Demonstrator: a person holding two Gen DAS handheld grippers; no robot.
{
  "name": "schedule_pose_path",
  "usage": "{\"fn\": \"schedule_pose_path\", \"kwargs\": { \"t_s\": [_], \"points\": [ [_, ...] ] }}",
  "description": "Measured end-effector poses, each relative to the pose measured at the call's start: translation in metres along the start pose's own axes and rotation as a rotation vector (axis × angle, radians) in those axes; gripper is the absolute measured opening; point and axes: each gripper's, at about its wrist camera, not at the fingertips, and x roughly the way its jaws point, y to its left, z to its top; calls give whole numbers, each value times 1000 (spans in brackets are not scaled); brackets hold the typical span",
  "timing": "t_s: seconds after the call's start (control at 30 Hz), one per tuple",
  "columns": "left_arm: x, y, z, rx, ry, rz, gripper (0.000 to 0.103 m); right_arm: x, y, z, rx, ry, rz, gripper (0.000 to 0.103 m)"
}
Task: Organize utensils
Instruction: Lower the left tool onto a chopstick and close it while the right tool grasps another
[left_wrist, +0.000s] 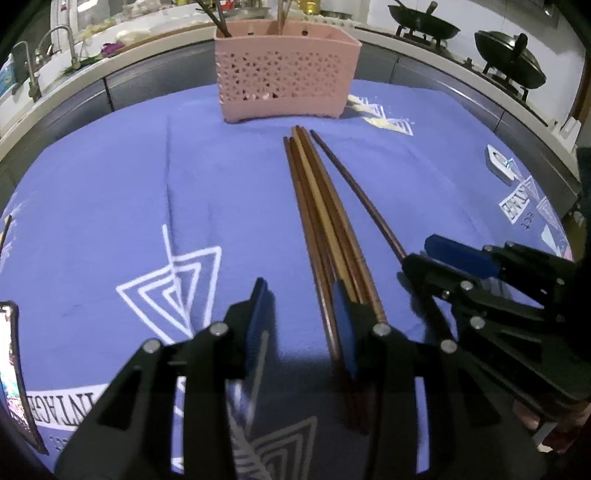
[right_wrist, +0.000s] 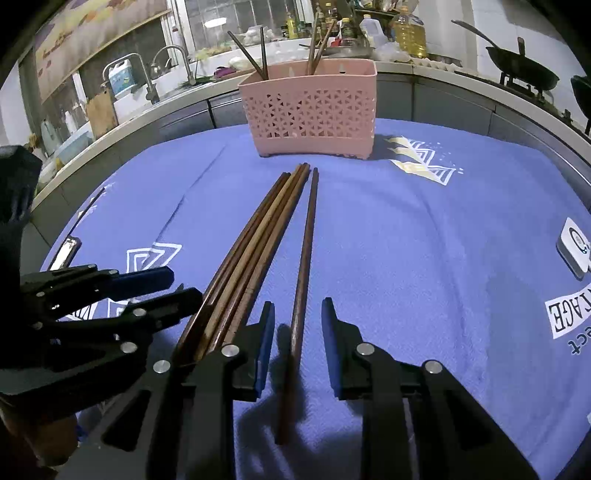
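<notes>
Wooden chopsticks (left_wrist: 314, 206) before pink holder (left_wrist: 284, 70)

Near chopstick ends hidden, phone cropped

The bundled chopsticks (left_wrist: 325, 236) vanish beneath the left gripper (left_wrist: 301, 325); the phone (left_wrist: 14, 373) is cut by the frame edge.

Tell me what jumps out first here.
A bundle of brown chopsticks lies mid-cloth, one single chopstick apart on its right, all pointing at the pink holder behind. The right gripper straddles the single chopstick, jaws not touching it.
</notes>
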Motion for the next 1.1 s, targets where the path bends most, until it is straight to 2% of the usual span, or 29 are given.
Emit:
{"fn": "schedule_pose_path", "kwargs": {
  "t_s": [0.43,0.53,0.57,0.6,0.63,0.7,0.87,0.97,1.0,1.03,1.1],
  "points": [
    [9,-2,4,9,10,40,35,11,4,-2,-45,13,-24,26],
    [13,-11,6,50,0,98,34,12,5,-2,-70,3,-64,26],
    [14,-10,7,49,-2,95,30,12,2,-2,-64,0,-69,26],
    [14,-8,8,46,-3,89,12,12,0,-3,-62,-2,-73,20],
    [14,-5,9,35,1,71,6,11,-4,-3,-62,-4,-82,13],
    [13,2,10,17,6,50,6,10,-9,-3,-63,-1,-90,6],
    [3,18,-1,17,27,47,6,0,-32,-9,-20,31,-81,6],
    [-4,28,-9,14,45,20,9,-8,-44,-16,-4,68,-34,6],
    [-5,30,-10,18,49,17,19,-9,-47,-16,-4,79,-26,7],
    [-5,30,-9,24,49,23,33,-9,-48,-14,-10,92,-21,7],
    [-1,31,0,43,42,63,38,-5,-46,-8,-28,107,-17,7]
  ]
}}
